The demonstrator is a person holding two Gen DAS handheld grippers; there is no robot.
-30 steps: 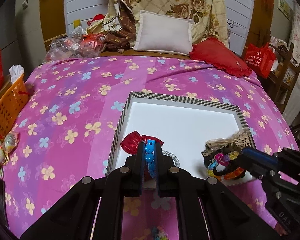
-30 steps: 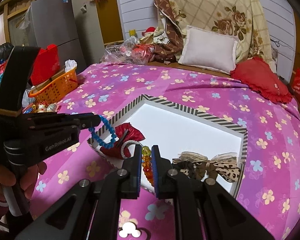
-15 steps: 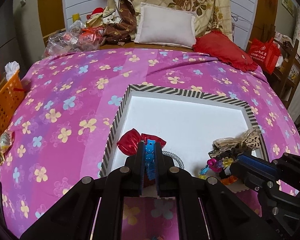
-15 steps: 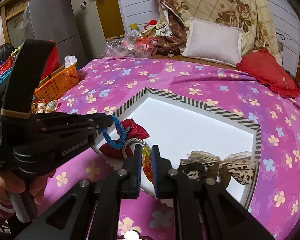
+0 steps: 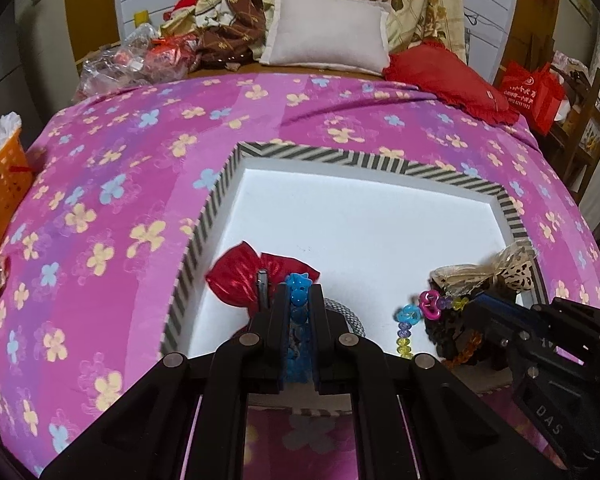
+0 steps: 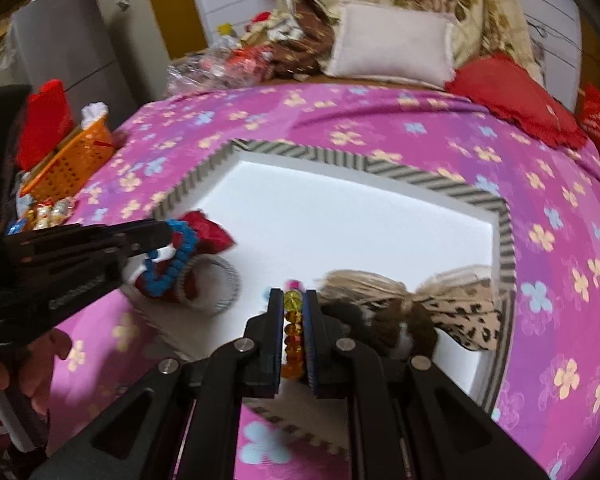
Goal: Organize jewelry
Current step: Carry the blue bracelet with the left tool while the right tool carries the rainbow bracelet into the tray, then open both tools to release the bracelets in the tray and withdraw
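The left gripper (image 5: 298,308) is clamped on a blue beaded bracelet (image 6: 178,256), which the right wrist view shows hanging as a loose loop from its fingertips, above the near left corner of the striped-rim tray (image 5: 364,160). The right gripper (image 6: 294,308) is pinched on a multicoloured beaded bracelet (image 5: 414,320): amber and yellow beads sit in a column between its jaws, while pink, blue and clear beads dangle free over the tray's near right part in the left wrist view.

Inside the tray, a red satin bow (image 5: 244,276) lies at the near left corner, with a grey braided ring (image 6: 224,280) just beside it. A leopard-print bow (image 6: 452,312) rests against the tray's right wall.

Both bracelets look light and limp, likely beads on elastic or thread, so they will swing and sag rather than hold shape. The smooth plastic beads may slip under a pinch, so a grip across the strand between two beads seems safer than squeezing a single bead. Once the jaws part, each loop should drop and settle flat; lowering it close to the white tray floor first would keep it from bouncing or landing on the bows. The right wrist view is blurred, so finer detail of the beads cannot be told.
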